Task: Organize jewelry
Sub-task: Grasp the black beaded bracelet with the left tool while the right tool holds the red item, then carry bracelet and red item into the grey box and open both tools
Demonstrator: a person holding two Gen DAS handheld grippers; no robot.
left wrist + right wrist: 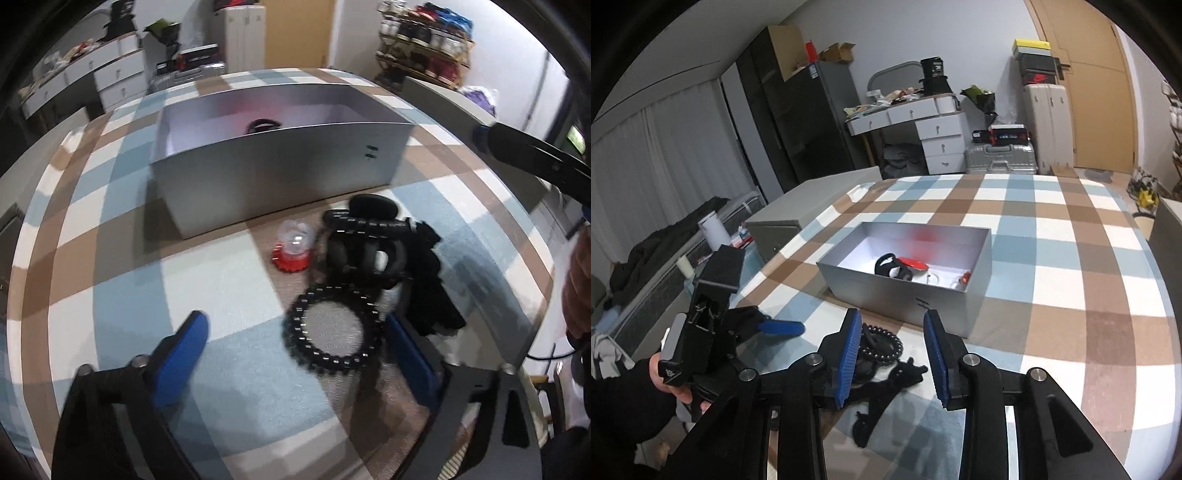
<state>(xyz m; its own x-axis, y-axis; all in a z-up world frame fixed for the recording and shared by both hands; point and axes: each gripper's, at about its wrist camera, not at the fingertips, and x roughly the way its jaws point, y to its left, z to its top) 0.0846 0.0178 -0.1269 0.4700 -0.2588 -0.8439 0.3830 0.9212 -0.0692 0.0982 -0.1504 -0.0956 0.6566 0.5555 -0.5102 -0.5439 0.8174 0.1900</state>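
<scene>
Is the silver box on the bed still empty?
No, the silver box already holds a black item and something red.

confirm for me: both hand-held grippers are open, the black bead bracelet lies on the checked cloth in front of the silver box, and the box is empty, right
Not quite: the silver box is not empty. The right wrist view shows a black item and red pieces already inside. The rest holds: the left hand-held gripper and right hand-held gripper are open, and the black bead bracelet lies on the checked cloth in front of the box.
</scene>
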